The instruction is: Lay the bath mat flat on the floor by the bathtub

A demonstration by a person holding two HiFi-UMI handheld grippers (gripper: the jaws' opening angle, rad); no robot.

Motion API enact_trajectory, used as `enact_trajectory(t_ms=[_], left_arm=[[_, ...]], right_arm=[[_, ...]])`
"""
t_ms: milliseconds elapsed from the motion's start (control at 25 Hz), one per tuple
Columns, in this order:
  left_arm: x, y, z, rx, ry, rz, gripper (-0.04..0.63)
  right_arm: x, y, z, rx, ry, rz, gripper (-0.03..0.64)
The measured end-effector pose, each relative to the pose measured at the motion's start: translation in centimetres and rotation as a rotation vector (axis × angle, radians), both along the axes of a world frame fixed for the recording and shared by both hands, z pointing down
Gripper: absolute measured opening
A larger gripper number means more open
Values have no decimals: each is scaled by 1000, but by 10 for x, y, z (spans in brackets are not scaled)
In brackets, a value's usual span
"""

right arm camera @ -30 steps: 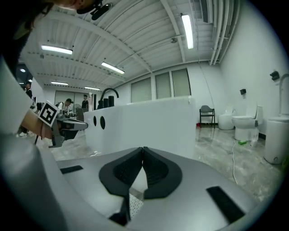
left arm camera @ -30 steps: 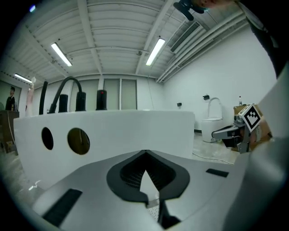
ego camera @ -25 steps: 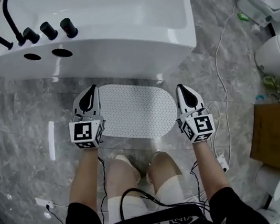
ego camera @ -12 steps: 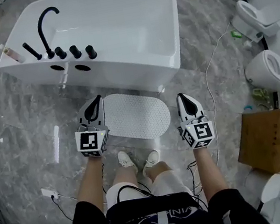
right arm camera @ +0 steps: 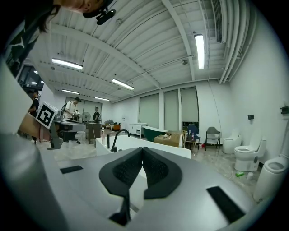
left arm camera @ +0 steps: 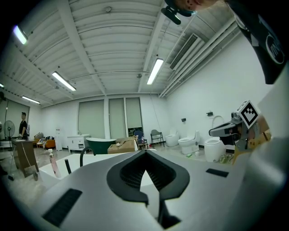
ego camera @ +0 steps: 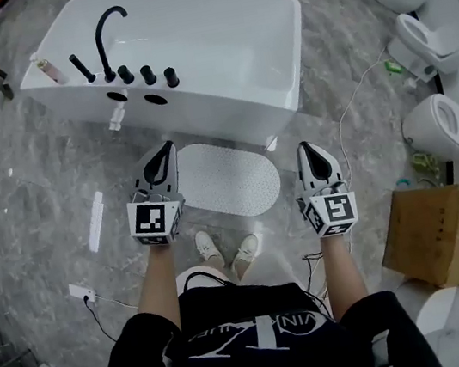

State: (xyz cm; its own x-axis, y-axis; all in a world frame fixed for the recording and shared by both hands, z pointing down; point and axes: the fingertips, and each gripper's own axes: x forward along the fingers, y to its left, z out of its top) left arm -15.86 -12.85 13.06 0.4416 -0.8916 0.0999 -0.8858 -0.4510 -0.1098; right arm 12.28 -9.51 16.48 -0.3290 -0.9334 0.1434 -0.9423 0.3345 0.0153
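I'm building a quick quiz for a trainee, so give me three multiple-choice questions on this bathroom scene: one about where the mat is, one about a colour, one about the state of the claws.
1. Where does the bath mat lie? A) inside the tub B) flat on the floor beside the bathtub C) on the cardboard box
2. What colour is the faucet? A) black B) gold C) red
3. How are the left claw and right claw? A) both wide open B) left shut on the mat C) both shut, empty
Answers: 1 B, the mat lies spread between tub and shoes; 2 A, the spout is black against the white tub; 3 C, each gripper view shows jaws together, nothing between.
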Motion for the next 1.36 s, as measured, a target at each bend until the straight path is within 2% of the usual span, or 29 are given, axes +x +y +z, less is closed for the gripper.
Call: enact_trajectory(t_ms=[280,800,1360], left_arm=[[-8,17,-33,9,64,-28,14],[-3,25,-54,36,25,-9,14],[-9,21,-59,60,35,-15,14]], right_arm=[[0,11,-38,42,10,-4,25],[-1,20,-50,49,4,-9,25],[-19,19,-39,35,-6,-44,25]])
